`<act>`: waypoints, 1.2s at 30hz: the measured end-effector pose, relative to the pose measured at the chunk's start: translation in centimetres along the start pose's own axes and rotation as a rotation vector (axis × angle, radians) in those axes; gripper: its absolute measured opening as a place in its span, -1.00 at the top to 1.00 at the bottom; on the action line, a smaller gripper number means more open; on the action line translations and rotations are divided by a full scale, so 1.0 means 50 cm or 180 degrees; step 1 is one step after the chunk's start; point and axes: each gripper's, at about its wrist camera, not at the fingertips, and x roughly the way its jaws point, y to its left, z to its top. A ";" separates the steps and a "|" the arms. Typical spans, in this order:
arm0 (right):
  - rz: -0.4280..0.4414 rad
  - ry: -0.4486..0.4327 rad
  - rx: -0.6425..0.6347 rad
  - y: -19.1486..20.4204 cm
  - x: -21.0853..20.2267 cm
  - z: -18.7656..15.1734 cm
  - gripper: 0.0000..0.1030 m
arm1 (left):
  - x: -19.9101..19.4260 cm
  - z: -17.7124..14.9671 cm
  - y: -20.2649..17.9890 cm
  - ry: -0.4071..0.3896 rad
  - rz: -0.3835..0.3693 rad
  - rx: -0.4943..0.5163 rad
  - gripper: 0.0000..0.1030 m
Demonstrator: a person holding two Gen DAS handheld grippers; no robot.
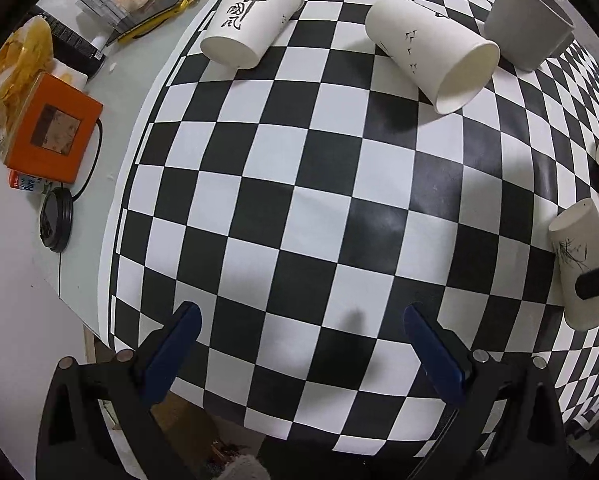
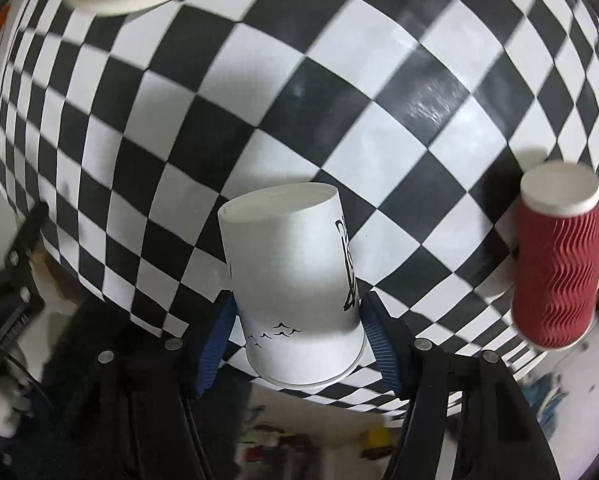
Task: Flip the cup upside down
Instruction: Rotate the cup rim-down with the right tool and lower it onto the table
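Observation:
In the right wrist view my right gripper (image 2: 297, 312) is shut on a white paper cup (image 2: 295, 276) with black ink drawings. The cup is held near its rim, base pointing away toward the checkered cloth (image 2: 339, 100). The same cup shows at the right edge of the left wrist view (image 1: 583, 264), with a dark fingertip (image 1: 597, 282) against it. My left gripper (image 1: 299, 320) is open and empty above the cloth (image 1: 299, 200).
Two white paper cups (image 1: 251, 20) (image 1: 431, 52) lie on their sides at the far end, beside a grey cup (image 1: 527, 20). A red ribbed cup (image 2: 555, 256) stands at right. An orange box (image 1: 51, 132), a black lid (image 1: 55, 220) and clutter sit left of the cloth.

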 end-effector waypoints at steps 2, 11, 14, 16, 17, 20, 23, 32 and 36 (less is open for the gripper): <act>0.0013 0.0022 0.0078 -0.016 -0.005 0.002 -0.55 | -0.003 -0.001 -0.002 -0.0010 0.0011 0.0004 -1.00; 0.0040 -0.0354 -0.0006 0.002 -0.037 0.020 -0.18 | -0.014 -0.010 -0.021 -0.0010 0.0013 0.0074 -1.00; 0.0084 -0.0746 0.0086 0.002 -0.076 0.003 -0.18 | -0.021 -0.004 -0.027 -0.0028 -0.0013 0.0065 -1.00; 0.0150 -0.1118 0.0177 -0.010 -0.108 -0.013 -0.18 | -0.021 0.004 -0.031 -0.0029 -0.0047 0.0050 -1.00; 0.0177 -0.1343 0.0252 -0.015 -0.123 -0.026 -0.18 | -0.020 0.010 -0.034 -0.0028 -0.0065 0.0041 -1.00; 0.0330 -0.2105 0.0527 -0.037 -0.156 -0.063 -0.18 | -0.017 0.025 -0.043 -0.0036 -0.0110 0.0037 -1.00; 0.0472 -0.2636 0.0833 -0.057 -0.160 -0.076 -0.18 | -0.011 0.041 -0.061 -0.0044 -0.0125 0.0105 -1.00; 0.0335 -0.3503 0.1148 -0.005 -0.066 -0.121 -0.20 | -0.015 0.039 -0.089 -0.0065 -0.0080 0.0302 -1.00; 0.0229 -0.3368 0.1157 0.016 -0.037 -0.136 -0.20 | -0.027 0.028 -0.088 -0.0114 -0.0091 0.0330 -1.00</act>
